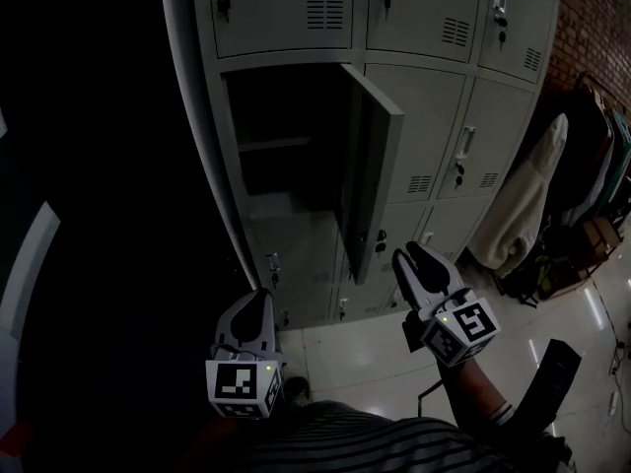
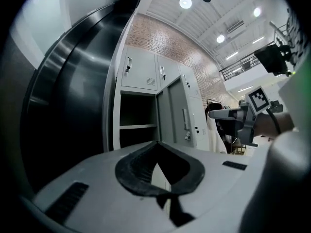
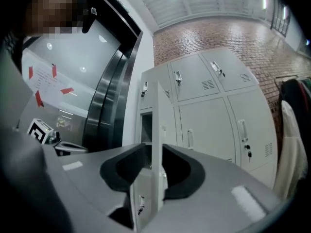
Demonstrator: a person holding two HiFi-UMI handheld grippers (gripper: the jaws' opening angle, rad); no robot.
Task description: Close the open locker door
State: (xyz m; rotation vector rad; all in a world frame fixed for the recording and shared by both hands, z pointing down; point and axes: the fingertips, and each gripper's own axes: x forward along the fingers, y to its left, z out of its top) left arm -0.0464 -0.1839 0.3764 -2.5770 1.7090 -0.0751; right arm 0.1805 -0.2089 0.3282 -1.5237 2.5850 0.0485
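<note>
One locker door [image 1: 373, 166] is open; the left tongs [image 1: 264, 296] are together, the right tongs [image 1: 407, 252] apart; the locker inside [image 1: 286, 170] is dark.

Locker bank [image 1: 424, 87] cut off at top edge, open compartment [image 1: 284, 166] dark within

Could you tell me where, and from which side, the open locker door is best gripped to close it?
Probably its free vertical edge, approached head-on from the front. The open locker door stands edge-on to the right gripper, a thin panel lined up with its parted jaws, so they could straddle it.
</note>
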